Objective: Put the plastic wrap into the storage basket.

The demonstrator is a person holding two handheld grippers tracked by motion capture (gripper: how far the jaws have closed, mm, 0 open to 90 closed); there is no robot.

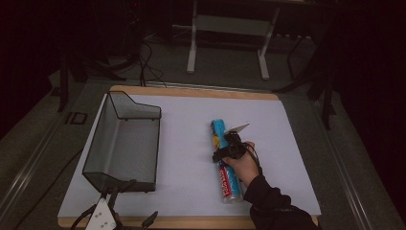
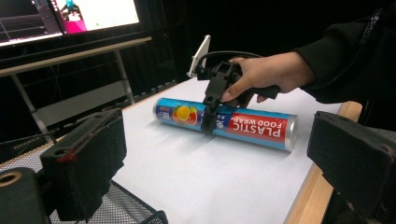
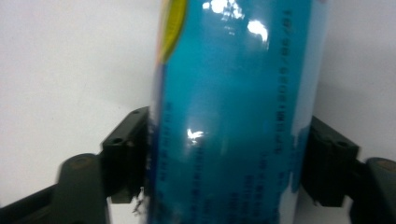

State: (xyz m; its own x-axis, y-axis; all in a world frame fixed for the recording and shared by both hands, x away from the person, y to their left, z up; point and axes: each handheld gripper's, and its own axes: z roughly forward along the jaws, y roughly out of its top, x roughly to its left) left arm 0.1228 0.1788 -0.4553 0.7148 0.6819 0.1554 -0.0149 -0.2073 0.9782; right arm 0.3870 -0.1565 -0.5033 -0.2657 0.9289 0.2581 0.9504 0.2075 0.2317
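Black pads of the right tongs [image 3: 224,163] are clamping the plastic wrap tube [image 1: 223,160] across its long axis, lying at centre frame on the bench [image 1: 186,143]; left tongs [image 2: 224,163] are gaping, empty, lower left

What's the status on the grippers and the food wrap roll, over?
Right gripper shut on food wrap roll, lying on white mat. Left gripper open, idle beside mesh basket. Nothing in the way.
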